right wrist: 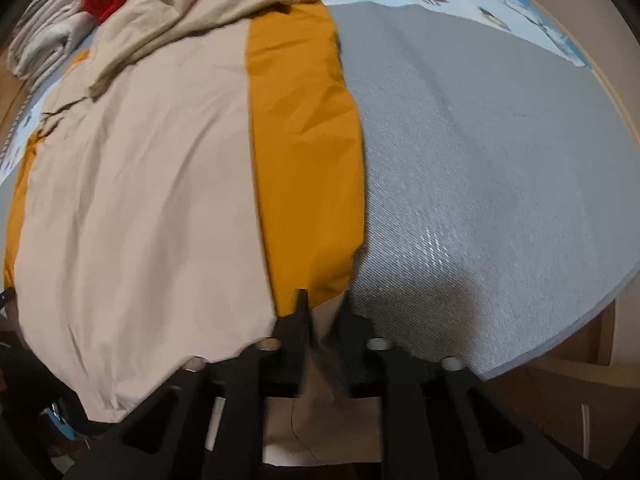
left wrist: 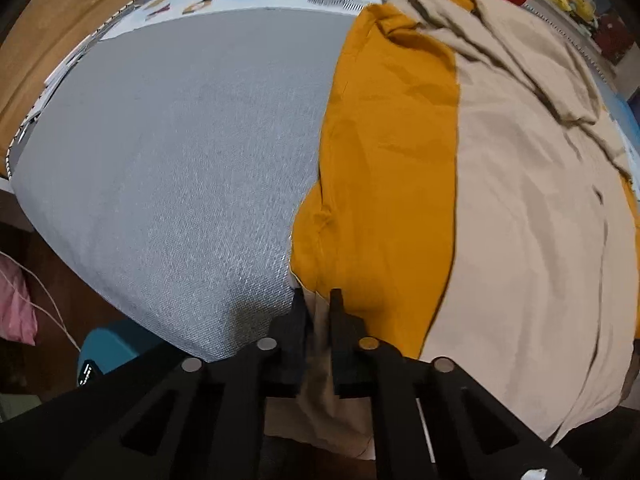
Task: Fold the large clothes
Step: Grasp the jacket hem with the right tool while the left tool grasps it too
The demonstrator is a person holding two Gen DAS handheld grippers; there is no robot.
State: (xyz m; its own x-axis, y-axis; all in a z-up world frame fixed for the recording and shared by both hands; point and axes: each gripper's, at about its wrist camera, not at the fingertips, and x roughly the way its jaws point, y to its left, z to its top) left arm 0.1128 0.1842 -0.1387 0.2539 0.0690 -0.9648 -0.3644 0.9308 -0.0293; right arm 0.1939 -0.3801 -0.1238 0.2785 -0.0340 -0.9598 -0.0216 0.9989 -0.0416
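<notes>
Gripping the near hem of the mustard-and-beige garment (left wrist: 500, 200), your left tool (left wrist: 318, 300) and right tool (right wrist: 322, 304) each pinch one corner; its length runs away from you across the grey mat (left wrist: 180, 160).

Light: warm, even indoor light — moderately bright.
Glare: pale sheen on the grey mat (right wrist: 460, 248) just ahead of the fingers.
Shadows: soft, beside the fingertips.
Blur: garment (left wrist: 520, 200) folds slightly smeared.
Distortion: strong fisheye bulge — dark corners.
</notes>
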